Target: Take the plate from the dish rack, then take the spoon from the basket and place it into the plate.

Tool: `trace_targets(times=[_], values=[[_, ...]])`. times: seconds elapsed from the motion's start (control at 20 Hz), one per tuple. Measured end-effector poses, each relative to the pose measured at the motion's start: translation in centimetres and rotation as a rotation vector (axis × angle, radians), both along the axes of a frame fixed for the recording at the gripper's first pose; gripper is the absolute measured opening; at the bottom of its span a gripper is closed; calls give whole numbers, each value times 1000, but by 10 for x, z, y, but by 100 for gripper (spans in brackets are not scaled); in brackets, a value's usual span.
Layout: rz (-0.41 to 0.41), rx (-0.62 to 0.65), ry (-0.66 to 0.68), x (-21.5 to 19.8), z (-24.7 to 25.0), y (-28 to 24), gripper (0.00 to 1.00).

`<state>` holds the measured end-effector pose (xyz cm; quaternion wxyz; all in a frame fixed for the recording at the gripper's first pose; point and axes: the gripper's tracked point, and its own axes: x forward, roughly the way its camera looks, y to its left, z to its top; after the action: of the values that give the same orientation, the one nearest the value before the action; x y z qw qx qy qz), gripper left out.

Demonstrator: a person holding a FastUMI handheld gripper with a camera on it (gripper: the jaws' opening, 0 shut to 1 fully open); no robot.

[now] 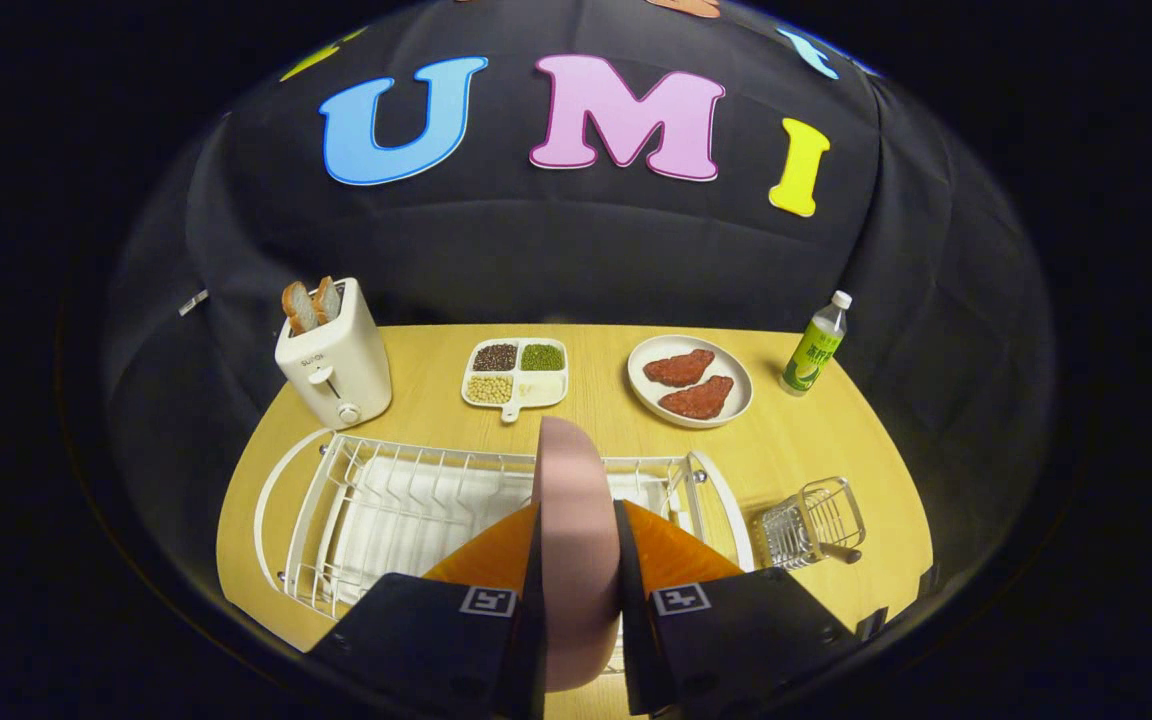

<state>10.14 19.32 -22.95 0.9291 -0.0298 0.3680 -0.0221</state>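
Tongs (577,560) clamp the pink plate (576,520) edge-on between both fingers, upright as it stood in the white dish rack (386,500) just beneath. The wire basket (816,520) waits off to their right, spoon handle poking out.

Pink plate (576,540) hiding part of the dish rack (386,500), spoon in basket (814,522) barely discernible.
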Motion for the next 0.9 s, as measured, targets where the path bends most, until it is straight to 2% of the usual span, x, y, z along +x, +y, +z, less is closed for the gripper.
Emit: trace_targets(times=[0.2, 0.35, 0.45, 0.6, 0.9], values=[[12, -33, -46, 3, 15, -11, 32], [27, 17, 4, -5, 2, -14, 24], [27, 16, 11, -7, -3, -27, 23], [55, 80, 3, -13, 1, -32, 22], [62, 213, -22, -37, 33, -81, 22]])
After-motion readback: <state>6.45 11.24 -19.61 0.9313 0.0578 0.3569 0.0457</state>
